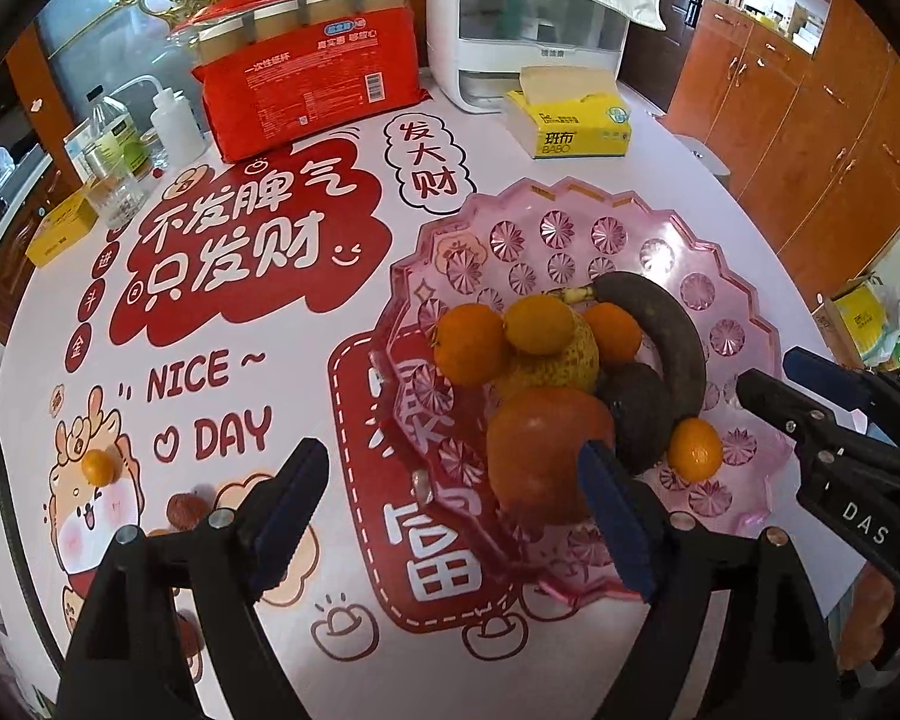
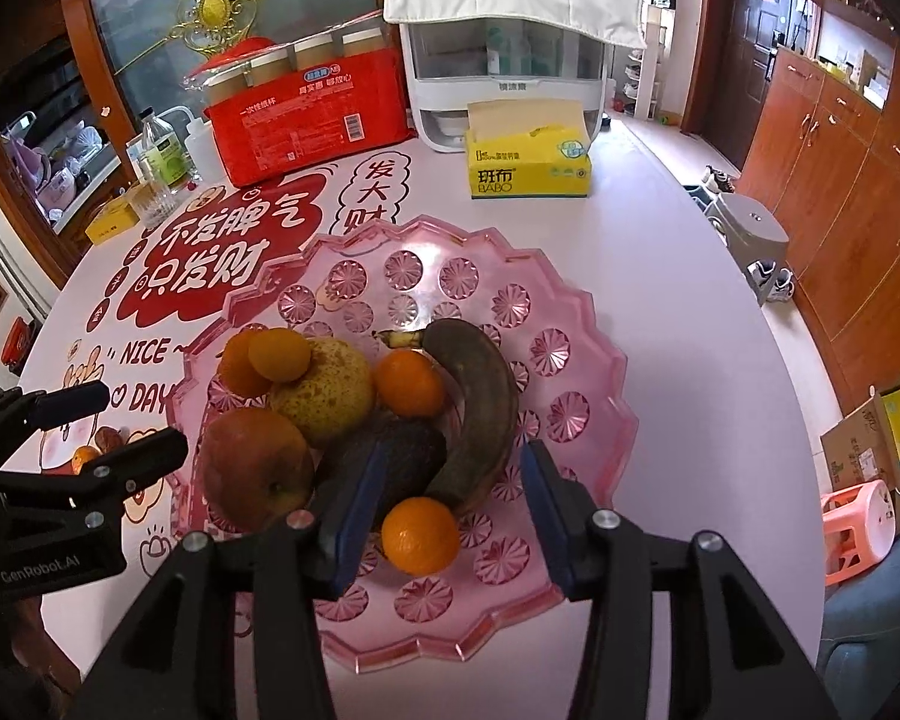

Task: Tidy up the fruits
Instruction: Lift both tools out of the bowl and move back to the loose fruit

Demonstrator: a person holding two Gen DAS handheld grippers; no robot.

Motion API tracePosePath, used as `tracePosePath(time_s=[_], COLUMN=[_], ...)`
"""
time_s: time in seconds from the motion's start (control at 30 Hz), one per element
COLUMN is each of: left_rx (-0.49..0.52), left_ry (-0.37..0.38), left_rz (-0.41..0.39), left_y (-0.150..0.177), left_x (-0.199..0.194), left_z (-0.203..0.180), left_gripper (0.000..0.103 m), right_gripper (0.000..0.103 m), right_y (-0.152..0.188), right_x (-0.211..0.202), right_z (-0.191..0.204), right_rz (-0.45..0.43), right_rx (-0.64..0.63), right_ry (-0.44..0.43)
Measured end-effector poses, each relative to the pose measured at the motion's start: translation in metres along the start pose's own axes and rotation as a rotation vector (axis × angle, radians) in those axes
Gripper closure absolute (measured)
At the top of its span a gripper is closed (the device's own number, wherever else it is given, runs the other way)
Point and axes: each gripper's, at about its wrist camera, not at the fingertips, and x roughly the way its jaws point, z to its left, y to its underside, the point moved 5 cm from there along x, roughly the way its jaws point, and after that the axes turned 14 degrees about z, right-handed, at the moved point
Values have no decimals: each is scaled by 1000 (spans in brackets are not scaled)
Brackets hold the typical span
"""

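A pink glass plate (image 1: 576, 222) (image 2: 576, 324) holds a dark banana (image 2: 480, 408), an avocado (image 2: 402, 450), a pear (image 2: 330, 390), an apple (image 2: 252, 474) and several small oranges. My right gripper (image 2: 453, 465) hangs open over the plate's near side. One small orange (image 2: 420, 534) lies between its fingers, clear of both pads. My left gripper (image 1: 450, 462) is open and empty above the plate's left rim, with the apple (image 1: 540, 450) just behind its right finger. A small orange (image 1: 99, 465) and a brown fruit (image 1: 183, 510) lie on the tablecloth to the left.
At the table's back stand a red pack of paper cups (image 1: 306, 78), a yellow tissue box (image 2: 528, 162), a white appliance (image 2: 504, 60), and bottles with a glass (image 1: 114, 150). The table edge curves close on the right, with stools (image 2: 750, 234) beyond it.
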Motion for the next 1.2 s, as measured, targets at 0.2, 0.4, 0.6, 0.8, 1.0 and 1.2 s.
tracePosePath(time_s=[0.2,0.4,0.6,0.8,1.0,1.2], left_rx=[-3,-2,-1,3,32,42], left_ry=[4,9,20,33,25,-7], left_rz=[-3,-13,-15,-29,-45,-89], left_y=[14,29,37,49,62,75], left_x=[-6,-16,-20,-31,-44,-69], left_z=[8,14,21,33,51,86], left_gripper=[19,19,19,19,19,18], right_gripper=[55,55,55,55,55,55], right_y=[8,18,28,36,44,45], right_x=[-11,-20,-28,-36,-41,-53], right_z=[1,4,9,24,50,90], right_rz=[-10,-22,-26,-30,-33,-55], right_rx=[14,29,42,43,46,37], right_ry=[6,14,24,30,23,17])
